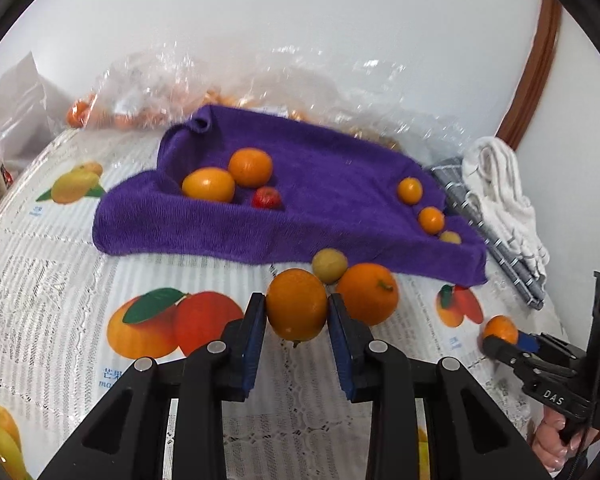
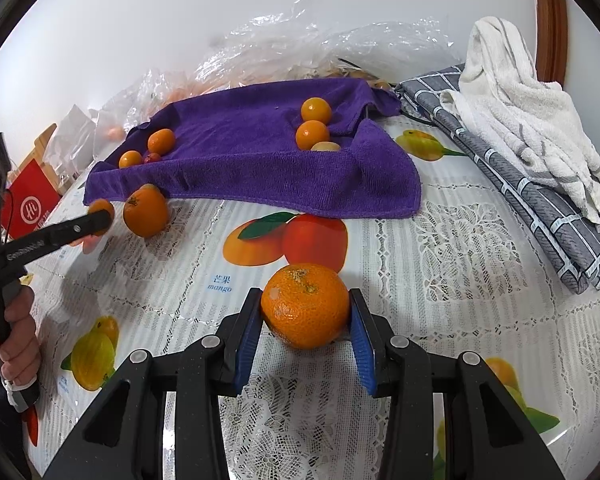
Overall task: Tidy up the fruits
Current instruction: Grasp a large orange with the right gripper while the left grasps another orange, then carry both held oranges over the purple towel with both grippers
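- The left gripper is clamping a smooth orange (near the purple towel).
- The right gripper is gripping a mandarin over the desk.

Two hand-held grippers, each closed on a fruit.

The left gripper pointed forward and down, its blue pads pressed against both sides of a smooth orange. The right gripper pointed likewise, clamping a mandarin. A hand gripped the left gripper's handle; fingers wrapped the right one's.
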Tool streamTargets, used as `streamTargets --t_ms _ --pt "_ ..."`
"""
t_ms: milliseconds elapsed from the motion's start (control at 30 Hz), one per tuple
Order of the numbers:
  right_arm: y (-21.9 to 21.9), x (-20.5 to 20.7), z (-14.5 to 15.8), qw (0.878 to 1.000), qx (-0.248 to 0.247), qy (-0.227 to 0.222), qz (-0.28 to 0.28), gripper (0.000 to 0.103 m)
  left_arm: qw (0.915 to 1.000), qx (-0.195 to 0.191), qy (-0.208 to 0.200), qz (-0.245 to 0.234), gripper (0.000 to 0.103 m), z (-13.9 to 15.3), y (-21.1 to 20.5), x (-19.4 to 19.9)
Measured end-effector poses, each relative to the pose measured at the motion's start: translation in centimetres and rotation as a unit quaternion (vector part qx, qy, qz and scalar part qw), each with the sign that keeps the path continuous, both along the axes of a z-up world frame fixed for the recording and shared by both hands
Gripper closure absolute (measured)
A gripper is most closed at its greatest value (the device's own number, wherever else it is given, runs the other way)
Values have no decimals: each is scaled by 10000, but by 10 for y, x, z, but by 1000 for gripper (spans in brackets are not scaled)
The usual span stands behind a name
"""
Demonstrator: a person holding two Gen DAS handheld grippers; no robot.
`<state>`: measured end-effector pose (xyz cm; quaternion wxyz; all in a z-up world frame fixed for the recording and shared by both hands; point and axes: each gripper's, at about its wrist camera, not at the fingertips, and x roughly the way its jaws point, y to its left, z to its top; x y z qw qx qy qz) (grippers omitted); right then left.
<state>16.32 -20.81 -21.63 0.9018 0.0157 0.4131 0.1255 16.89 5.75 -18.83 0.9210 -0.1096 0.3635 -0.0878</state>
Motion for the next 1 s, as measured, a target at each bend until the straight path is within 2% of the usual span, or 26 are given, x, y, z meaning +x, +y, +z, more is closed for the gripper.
streamTargets --t_ms 433,667,833,1000 --pt "-2 -5 1 9999 65 -86 -9 61 9986 -164 -396 312 73 9 8 -9" --pt "0 -7 2 9999 43 -91 14 61 9981 -116 -581 182 73 13 0 -16" --pt "-2 -9 3 9998 124 -139 -12 61 9961 -27 -861 204 73 20 -3 -25" --pt "-5 -11 4 9997 115 -154 -121 61 9961 17 -870 116 73 21 -5 -27"
